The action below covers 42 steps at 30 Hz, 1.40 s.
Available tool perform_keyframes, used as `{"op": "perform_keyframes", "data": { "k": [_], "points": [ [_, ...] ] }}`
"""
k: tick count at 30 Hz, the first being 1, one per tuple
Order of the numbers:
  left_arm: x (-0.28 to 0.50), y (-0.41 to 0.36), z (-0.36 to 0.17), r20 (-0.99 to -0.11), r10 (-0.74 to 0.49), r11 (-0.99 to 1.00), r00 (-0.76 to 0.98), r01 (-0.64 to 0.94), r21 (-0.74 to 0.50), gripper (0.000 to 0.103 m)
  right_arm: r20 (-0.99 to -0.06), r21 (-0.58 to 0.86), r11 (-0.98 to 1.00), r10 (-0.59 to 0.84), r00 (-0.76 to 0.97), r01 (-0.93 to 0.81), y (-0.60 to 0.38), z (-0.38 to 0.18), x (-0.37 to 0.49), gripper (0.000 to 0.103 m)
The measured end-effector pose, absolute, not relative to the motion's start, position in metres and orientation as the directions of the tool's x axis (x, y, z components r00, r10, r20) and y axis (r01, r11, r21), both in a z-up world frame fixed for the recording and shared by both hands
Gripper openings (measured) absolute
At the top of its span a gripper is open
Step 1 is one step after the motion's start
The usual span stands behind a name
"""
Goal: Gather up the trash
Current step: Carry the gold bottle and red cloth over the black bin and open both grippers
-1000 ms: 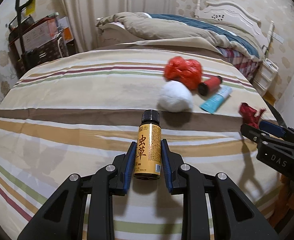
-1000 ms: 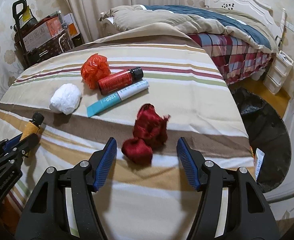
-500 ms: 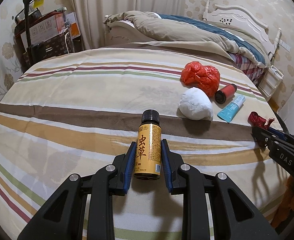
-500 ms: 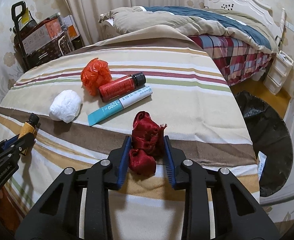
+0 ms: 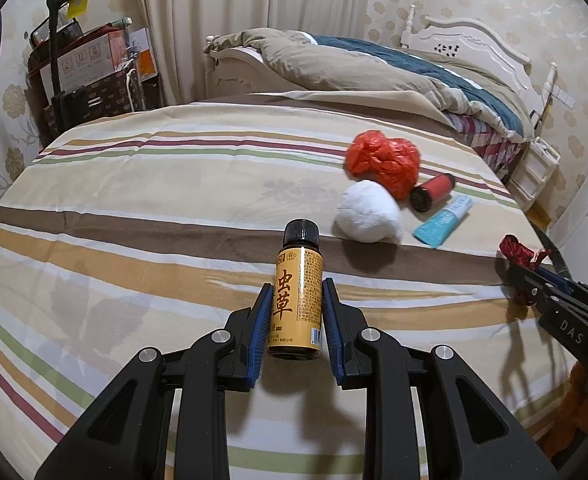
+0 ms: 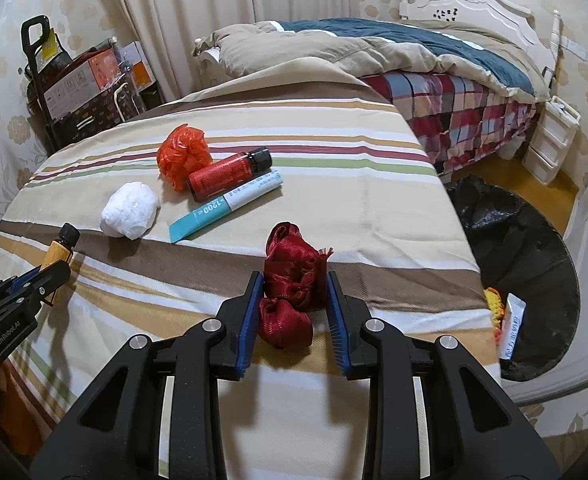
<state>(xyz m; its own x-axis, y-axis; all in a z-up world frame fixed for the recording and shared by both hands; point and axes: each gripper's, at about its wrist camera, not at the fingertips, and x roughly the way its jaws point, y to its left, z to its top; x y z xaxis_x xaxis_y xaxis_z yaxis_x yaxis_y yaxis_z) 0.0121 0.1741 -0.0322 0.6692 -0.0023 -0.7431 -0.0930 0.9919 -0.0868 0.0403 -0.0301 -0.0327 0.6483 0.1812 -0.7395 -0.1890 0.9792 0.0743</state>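
My left gripper [image 5: 297, 300] is shut on a small yellow bottle [image 5: 297, 300] with a black cap, held above the striped table cover. It also shows in the right wrist view [image 6: 58, 250]. My right gripper [image 6: 295, 296] is shut on a crumpled dark red cloth [image 6: 292, 288], which shows at the far right of the left wrist view [image 5: 517, 250]. On the cover lie an orange plastic bag [image 6: 184, 156], a red bottle [image 6: 228, 174], a teal and white tube [image 6: 226, 206] and a white paper ball [image 6: 130, 210].
A black-lined trash bin [image 6: 529, 280] stands on the floor right of the table, with a few items inside. A bed [image 6: 413, 60] with a quilt is behind. A trolley with boxes [image 6: 78, 84] stands at the back left.
My right gripper closed on the red cloth and lifted it slightly. My left gripper kept hold of the yellow bottle while its view shifted.
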Motion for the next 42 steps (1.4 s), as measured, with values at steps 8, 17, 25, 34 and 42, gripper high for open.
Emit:
{"op": "perform_keyframes", "data": {
  "k": [8,17,25,34,42],
  "points": [
    [0.007,0.136,-0.021,-0.721,-0.055,0.996,0.691,-0.011,-0.087,0.027,-0.719,0.077,0.985,0.16,0.676,-0.152,-0.059,-0.025,0.028,0.03],
    [0.016,0.079,-0.011,-0.699,-0.133,0.991,0.703,0.099,-0.089,0.027,-0.696,0.065,0.996,0.086,0.713,-0.057,-0.111,-0.014,0.022,0.03],
    [0.028,0.026,-0.005,-0.689,-0.19,0.979,0.699,0.184,-0.084,0.027,-0.686,0.078,0.997,0.034,0.727,0.027,-0.16,-0.013,0.025,0.03],
    [0.046,-0.033,-0.009,-0.697,-0.245,0.959,0.674,0.276,-0.069,0.027,-0.687,0.082,0.993,-0.009,0.727,0.09,-0.203,-0.016,0.032,0.03],
    [0.062,-0.07,-0.015,-0.709,-0.26,0.946,0.656,0.321,-0.05,0.027,-0.692,0.097,0.986,-0.029,0.722,0.132,-0.228,-0.021,0.04,0.03]
  ]
}}
